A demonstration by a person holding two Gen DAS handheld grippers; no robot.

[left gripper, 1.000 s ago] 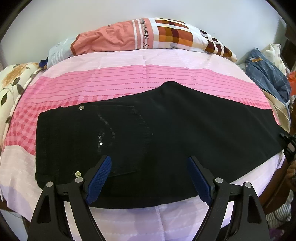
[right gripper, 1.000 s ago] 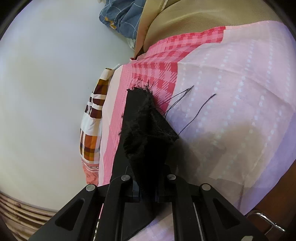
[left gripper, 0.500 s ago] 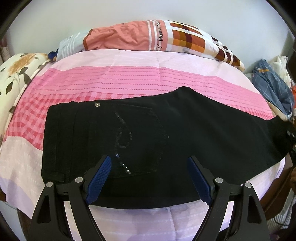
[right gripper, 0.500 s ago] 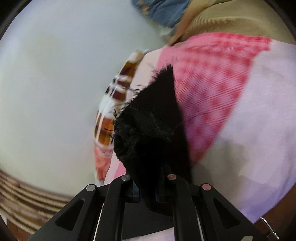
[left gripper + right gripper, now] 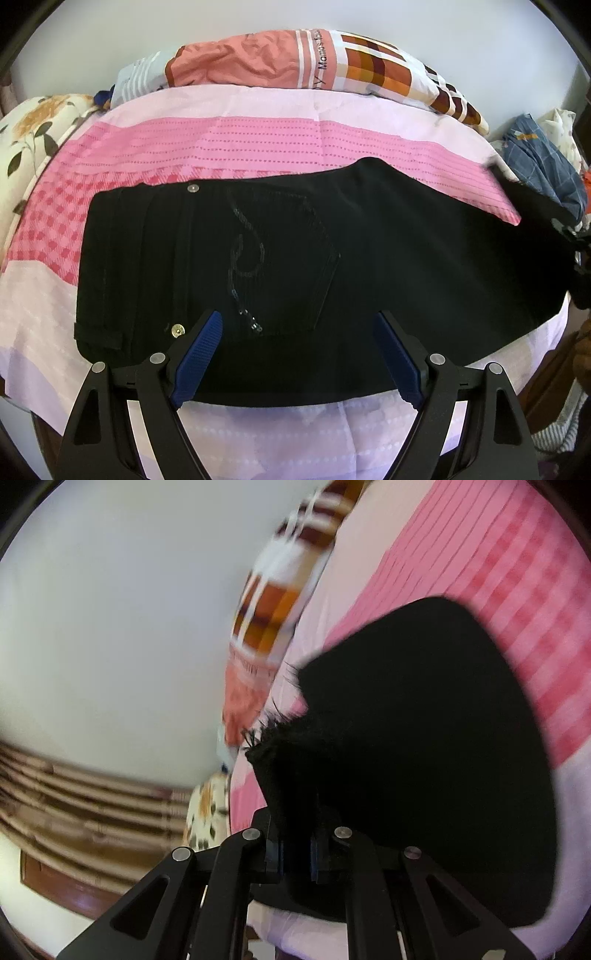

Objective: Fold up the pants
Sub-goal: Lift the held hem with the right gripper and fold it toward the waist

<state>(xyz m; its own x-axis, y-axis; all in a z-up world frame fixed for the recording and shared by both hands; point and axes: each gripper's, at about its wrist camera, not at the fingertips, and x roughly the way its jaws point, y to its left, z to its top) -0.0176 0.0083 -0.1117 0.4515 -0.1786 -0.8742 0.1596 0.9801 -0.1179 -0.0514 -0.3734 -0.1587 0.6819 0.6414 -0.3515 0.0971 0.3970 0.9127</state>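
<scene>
Black pants [image 5: 369, 266] lie across the pink striped bed, waistband to the left, back pocket with a sequin swirl [image 5: 243, 251] facing up. My left gripper [image 5: 299, 354] is open and empty, hovering above the pants' near edge. My right gripper [image 5: 295, 849] is shut on the frayed hem of the pant legs [image 5: 406, 738] and holds it lifted off the bed. In the left wrist view the raised leg end [image 5: 546, 218] and the right gripper [image 5: 580, 251] show at the far right.
A patterned pillow [image 5: 295, 62] lies along the far side against the white wall. A floral cushion [image 5: 33, 125] sits at the left. A heap of blue checked clothes [image 5: 543, 166] lies at the right end. The bed's wooden edge [image 5: 546, 376] shows at lower right.
My right gripper has lifted the pant hem off the bed and swung it over toward the waistband end. My left gripper has pulled back slightly, still open.
</scene>
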